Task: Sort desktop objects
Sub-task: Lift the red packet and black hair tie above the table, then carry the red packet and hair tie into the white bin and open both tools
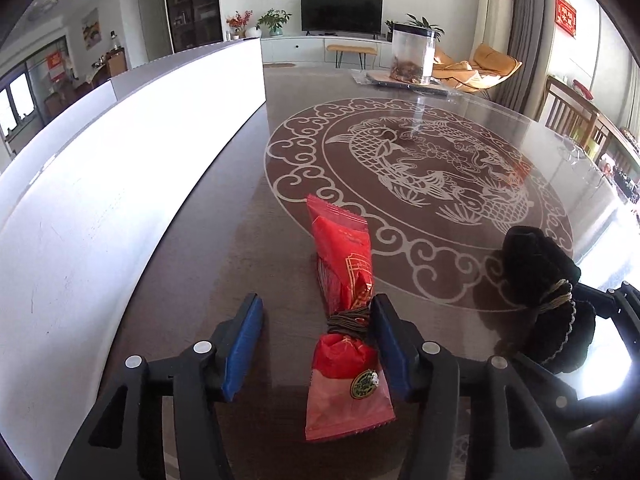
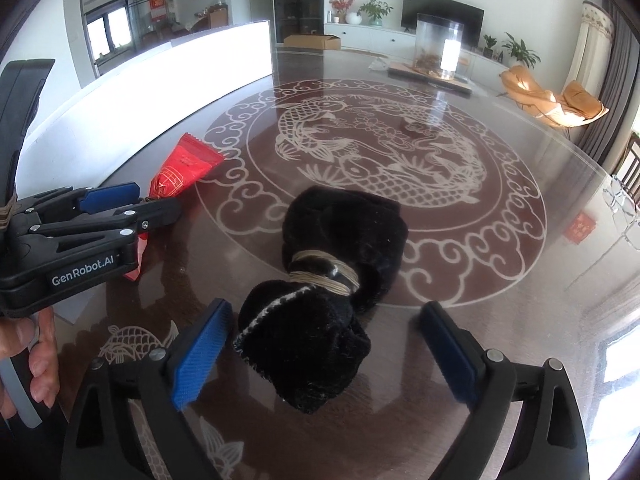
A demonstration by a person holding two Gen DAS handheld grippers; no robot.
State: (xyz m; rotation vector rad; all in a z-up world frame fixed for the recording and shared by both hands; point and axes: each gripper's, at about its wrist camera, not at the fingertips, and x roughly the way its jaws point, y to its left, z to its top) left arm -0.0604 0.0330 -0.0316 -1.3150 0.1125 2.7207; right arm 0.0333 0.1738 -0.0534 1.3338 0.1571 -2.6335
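Observation:
A red snack packet (image 1: 340, 256), tied round its waist with dark string, lies on the dark table (image 1: 224, 264). My left gripper (image 1: 316, 302) is open around its near half: the right blue pad sits against the string and the left pad stands apart. A black cloth bundle (image 2: 340, 232), bound with tan string, lies between the wide-spread blue pads of my open right gripper (image 2: 327, 306), neither pad pressing on it. The right wrist view also shows the left gripper (image 2: 148, 204) over the red packet (image 2: 188, 164). The left wrist view has the black bundle (image 1: 536, 272) at right.
A tall white panel (image 1: 120, 160) runs along the table's left side. A clear container (image 1: 412, 56) with brown contents stands on a flat tray at the far end. Wooden chairs (image 1: 568, 112) stand at the right edge. A person's hand (image 2: 36, 352) holds the left gripper.

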